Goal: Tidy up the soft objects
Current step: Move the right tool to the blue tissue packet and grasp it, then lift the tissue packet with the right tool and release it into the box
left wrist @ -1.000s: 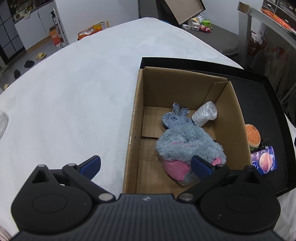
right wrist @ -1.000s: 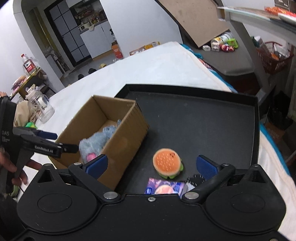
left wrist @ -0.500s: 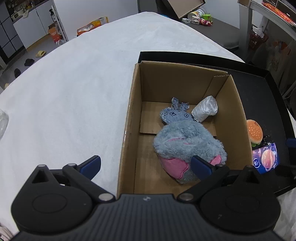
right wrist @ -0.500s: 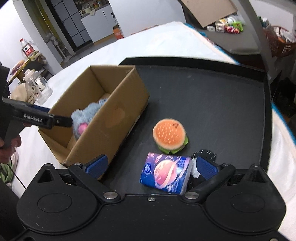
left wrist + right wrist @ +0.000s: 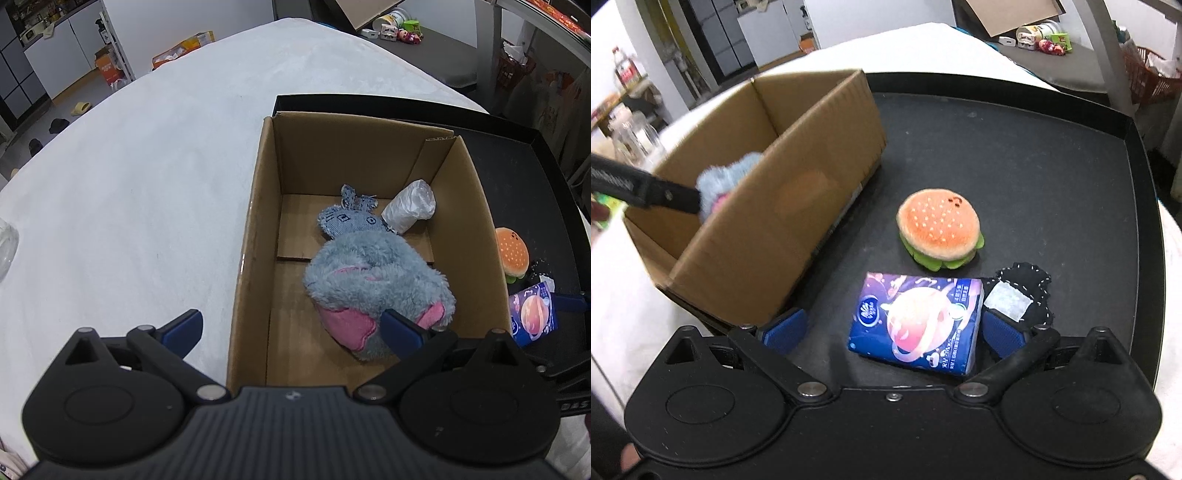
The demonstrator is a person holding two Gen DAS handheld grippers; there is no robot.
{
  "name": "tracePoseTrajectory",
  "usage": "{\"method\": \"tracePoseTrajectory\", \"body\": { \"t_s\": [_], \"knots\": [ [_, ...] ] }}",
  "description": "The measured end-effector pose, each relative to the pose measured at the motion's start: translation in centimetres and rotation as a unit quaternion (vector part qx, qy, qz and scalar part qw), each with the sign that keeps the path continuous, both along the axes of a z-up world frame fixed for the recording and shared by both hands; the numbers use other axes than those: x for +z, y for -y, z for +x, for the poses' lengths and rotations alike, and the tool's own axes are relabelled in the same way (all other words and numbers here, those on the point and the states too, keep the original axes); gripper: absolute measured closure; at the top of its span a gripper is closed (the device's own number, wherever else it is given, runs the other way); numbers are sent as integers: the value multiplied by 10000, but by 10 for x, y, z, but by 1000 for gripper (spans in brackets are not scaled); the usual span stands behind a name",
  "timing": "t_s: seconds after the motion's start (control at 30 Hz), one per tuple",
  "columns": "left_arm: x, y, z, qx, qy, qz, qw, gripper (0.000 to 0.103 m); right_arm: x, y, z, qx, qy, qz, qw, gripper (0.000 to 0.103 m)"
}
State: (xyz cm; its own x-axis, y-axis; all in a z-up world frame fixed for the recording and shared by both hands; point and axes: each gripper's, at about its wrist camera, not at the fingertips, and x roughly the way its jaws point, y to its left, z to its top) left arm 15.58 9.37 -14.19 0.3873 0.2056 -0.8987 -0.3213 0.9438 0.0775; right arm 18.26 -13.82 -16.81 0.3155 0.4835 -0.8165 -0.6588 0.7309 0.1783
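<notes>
A cardboard box (image 5: 255, 229) (image 5: 798, 184) stands half on a black tray (image 5: 1034, 140). It holds a grey and pink plush slipper (image 5: 373, 284), a grey denim bunny (image 5: 347, 219) and a white wrapped roll (image 5: 408, 208). My left gripper (image 5: 291, 328) is open, straddling the box's near left wall. On the tray lie a burger plush (image 5: 938, 229), a blue tissue pack (image 5: 918, 321) and a black felt piece (image 5: 1019, 295). My right gripper (image 5: 892, 330) is open, low over the tray, with the tissue pack between its fingers.
The white cloth-covered table (image 5: 140, 177) stretches left of the box. A glass jar (image 5: 639, 136) stands beyond the box in the right wrist view. The left gripper's finger (image 5: 646, 186) reaches over the box's left side.
My right gripper has come down and forward over the tray, so the tissue pack now lies between its fingers. My left gripper has shifted slightly closer over the box.
</notes>
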Motion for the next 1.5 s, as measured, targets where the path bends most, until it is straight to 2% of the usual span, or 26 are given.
{"method": "tracePoseTrajectory", "body": {
  "t_s": [0.07,0.1,0.13,0.63,1.1,1.5],
  "knots": [
    [-1,1,-1,-11,-22,14,10000,1,-3,-1,-3,-27,90,-175,9998,12],
    [-1,1,-1,-15,-28,13,10000,2,-5,-1,-3,-24,127,-271,9996,24],
    [-1,1,-1,-15,-28,14,10000,2,-6,0,-4,-36,176,-349,9992,31],
    [0,0,-8,-63,41,-2,10000,3,21,14,-3,42,403,-276,9988,33],
    [0,-5,-14,-132,76,49,9999,9,45,-1,8,-109,734,-406,9964,33],
    [-2,-7,-19,-281,116,19,9995,15,82,-28,9,154,1223,-446,9914,33]
  ]
}}
